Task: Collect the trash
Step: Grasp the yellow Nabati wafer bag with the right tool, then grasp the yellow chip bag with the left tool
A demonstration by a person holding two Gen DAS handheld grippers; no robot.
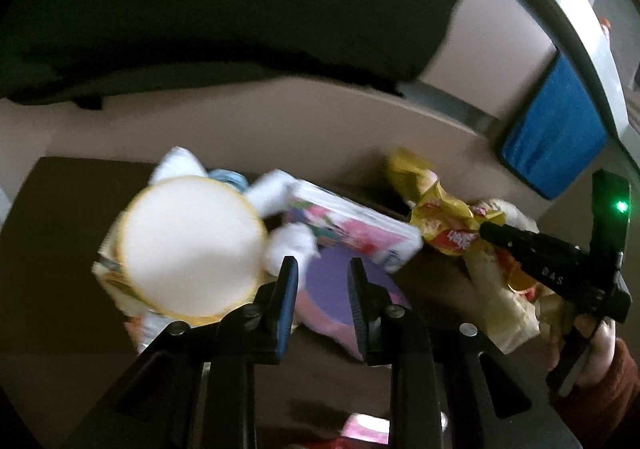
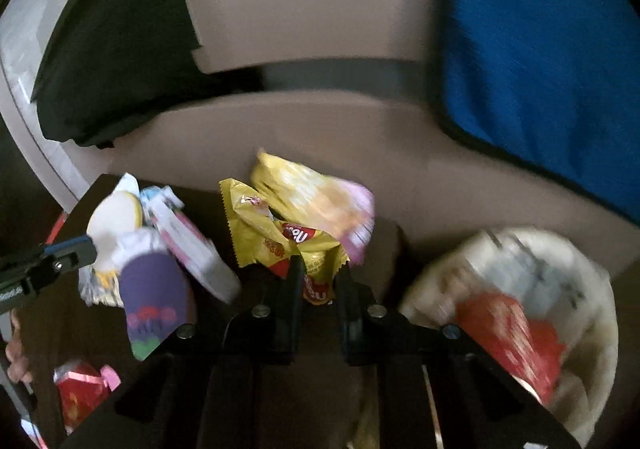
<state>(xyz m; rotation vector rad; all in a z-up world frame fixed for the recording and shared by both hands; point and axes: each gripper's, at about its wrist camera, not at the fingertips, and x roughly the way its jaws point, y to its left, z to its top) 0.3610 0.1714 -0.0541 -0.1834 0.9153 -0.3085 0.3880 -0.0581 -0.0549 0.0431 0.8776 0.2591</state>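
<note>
Currently, a yellow wrapper (image 2: pixel 276 237) is pinched by the right gripper (image 2: pixel 318 281) above the dark table (image 2: pixel 68 329), just beside the white bin (image 2: pixel 600 313). The left gripper (image 1: pixel 324 281) is spread, empty, over a purple cup (image 1: pixel 340 289). Since only a corner is clamped, the wrapper could slip out before the bin is reached.

Home living room, beige sofa (image 2: pixel 304 121), cushions (image 2: pixel 536 61)
</note>
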